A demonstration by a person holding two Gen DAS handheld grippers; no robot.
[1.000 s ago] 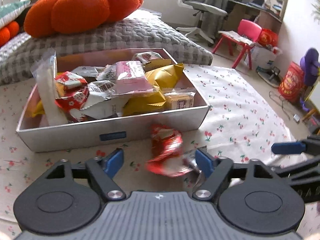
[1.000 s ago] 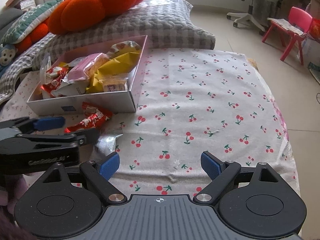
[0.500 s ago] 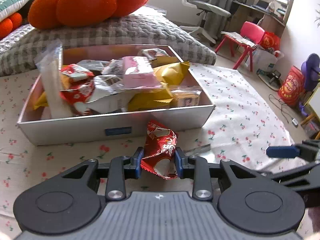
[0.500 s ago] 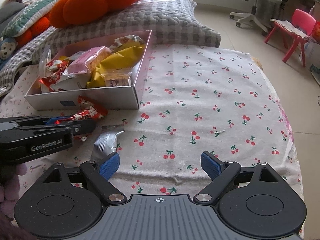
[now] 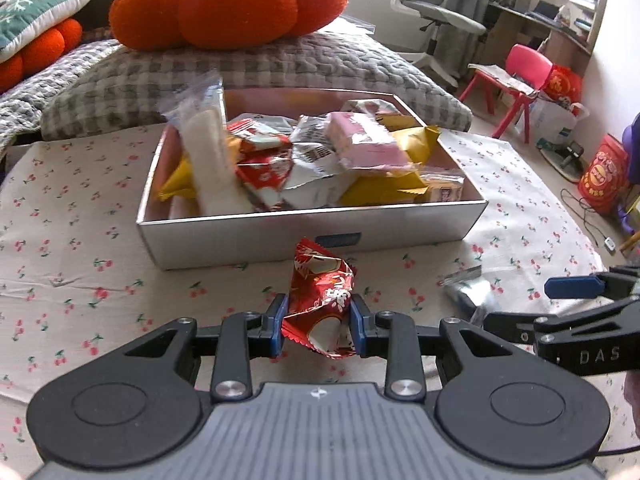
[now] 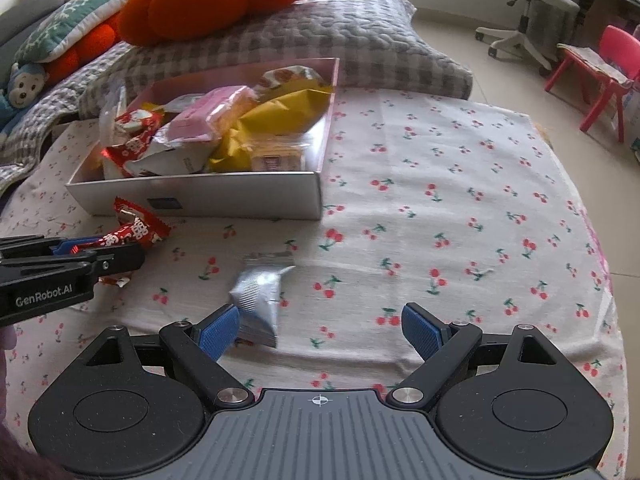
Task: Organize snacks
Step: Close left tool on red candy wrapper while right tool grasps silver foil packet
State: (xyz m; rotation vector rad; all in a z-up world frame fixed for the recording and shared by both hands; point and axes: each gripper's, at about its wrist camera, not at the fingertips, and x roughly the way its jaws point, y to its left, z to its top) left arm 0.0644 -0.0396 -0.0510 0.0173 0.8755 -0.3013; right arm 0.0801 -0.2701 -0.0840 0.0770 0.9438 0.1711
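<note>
Left gripper: fingers clamp a red snack packet, just short of the snack-filled box. Right gripper: fingers spread wide, a silver packet just ahead of its left finger.

Home, bedroom/living rm. Plush pumpkin cushion, quilted pillow, cherry-print cloth. Office chair, kid's pink chair behind.

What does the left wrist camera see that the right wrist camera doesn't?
Only the left wrist view shows the red bag on the floor and the left gripper from behind, jaws pinching the red snack packet. Only the right wrist view shows the toy monkey. Both show the snack box, silver packet and pink chair.
</note>
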